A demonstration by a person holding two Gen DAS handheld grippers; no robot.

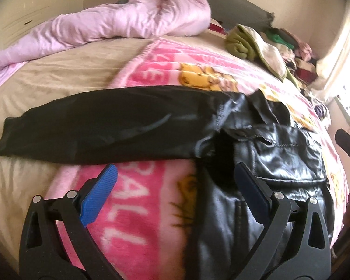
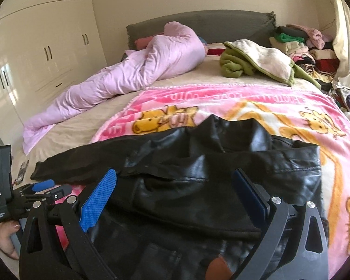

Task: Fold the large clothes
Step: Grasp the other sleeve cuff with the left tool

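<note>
A black leather jacket (image 1: 280, 158) lies flat on the pink cartoon blanket (image 1: 137, 200), with one sleeve (image 1: 100, 130) stretched out to the left. My left gripper (image 1: 175, 177) is open just above the jacket's left side, below the sleeve, holding nothing. In the right wrist view the jacket (image 2: 198, 186) fills the foreground, its sleeve (image 2: 86, 161) reaching left and the other sleeve folded across the body. My right gripper (image 2: 175, 179) is open over the jacket's body and empty. The left gripper (image 2: 42, 189) shows at the left edge there.
A rumpled pink duvet (image 2: 133, 70) lies along the bed's left side. A green and cream blanket (image 2: 256, 63) and a pile of folded clothes (image 2: 301, 46) sit by the grey headboard (image 2: 198, 21). Cream wardrobes (image 2: 42, 46) stand left.
</note>
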